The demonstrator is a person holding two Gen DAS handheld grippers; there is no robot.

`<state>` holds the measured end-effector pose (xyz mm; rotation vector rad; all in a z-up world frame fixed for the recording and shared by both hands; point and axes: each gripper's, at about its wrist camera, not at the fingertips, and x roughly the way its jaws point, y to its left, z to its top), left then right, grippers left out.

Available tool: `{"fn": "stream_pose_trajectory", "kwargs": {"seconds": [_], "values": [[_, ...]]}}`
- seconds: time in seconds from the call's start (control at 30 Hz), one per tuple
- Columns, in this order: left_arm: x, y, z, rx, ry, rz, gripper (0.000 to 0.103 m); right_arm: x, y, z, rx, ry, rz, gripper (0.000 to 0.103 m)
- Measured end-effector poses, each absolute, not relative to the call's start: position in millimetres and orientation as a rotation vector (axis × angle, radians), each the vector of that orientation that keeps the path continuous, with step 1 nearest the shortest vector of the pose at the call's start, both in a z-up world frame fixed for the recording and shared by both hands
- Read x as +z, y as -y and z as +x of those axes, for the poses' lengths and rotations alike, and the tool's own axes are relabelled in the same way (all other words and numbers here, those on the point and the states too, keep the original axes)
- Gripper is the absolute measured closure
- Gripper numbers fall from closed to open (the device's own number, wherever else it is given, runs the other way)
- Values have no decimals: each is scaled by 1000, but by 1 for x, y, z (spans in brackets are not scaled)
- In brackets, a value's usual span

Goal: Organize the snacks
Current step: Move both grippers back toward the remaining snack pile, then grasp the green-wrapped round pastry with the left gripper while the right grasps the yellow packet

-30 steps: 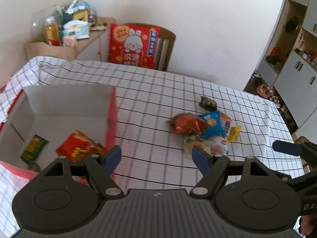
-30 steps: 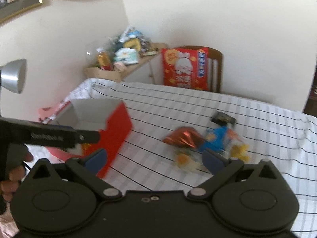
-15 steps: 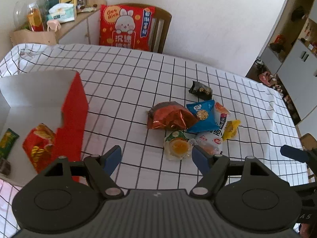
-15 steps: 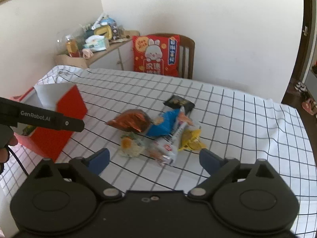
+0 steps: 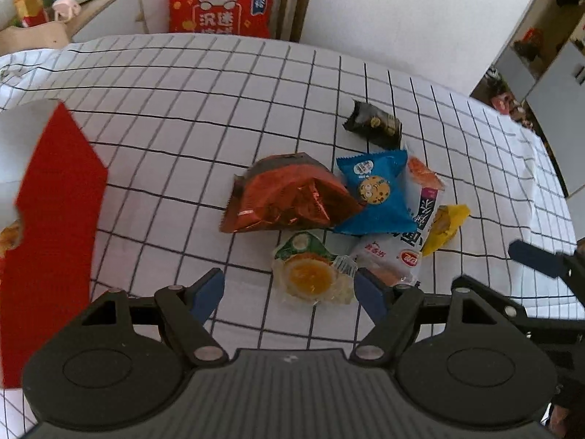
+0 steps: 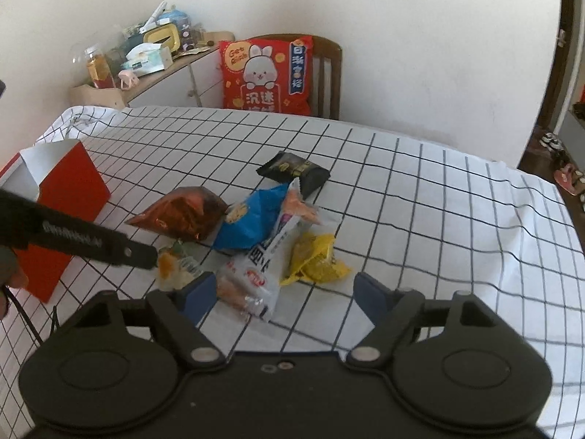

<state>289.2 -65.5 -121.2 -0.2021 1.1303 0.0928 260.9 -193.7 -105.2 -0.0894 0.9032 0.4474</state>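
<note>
Left gripper point(image 5: 289, 289) hangs over the egg packet point(image 5: 310, 278), jaws wide; right gripper point(image 6: 281, 292), jaws closing, nothing gripped, near the white packet point(image 6: 252, 278); red box point(image 6: 69, 197) beside.

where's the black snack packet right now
The black snack packet lies on the checked tablecloth at the far edge of the snack pile, just beyond the blue cookie packet, apart from both tools.
</note>
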Motion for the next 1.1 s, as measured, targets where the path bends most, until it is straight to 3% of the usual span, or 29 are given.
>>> {"fn": "stream_pose_trajectory", "kwargs": {"seconds": [0.47, 0.7, 0.8, 1.1], "values": [[-153, 77, 321, 60, -1206, -196, 32, -135, 199, 308, 419, -964, -44, 51], [-162, 80, 326, 20, -1225, -219, 45, -152, 199, 316, 409, -1012, -23, 56], [-163, 82, 325, 13, -1216, -215, 47, -155, 200, 314, 413, -1017, -22, 63], [-163, 80, 320, -6, -1215, -205, 53, -152, 203, 305, 401, -1000, -20, 68]]}}
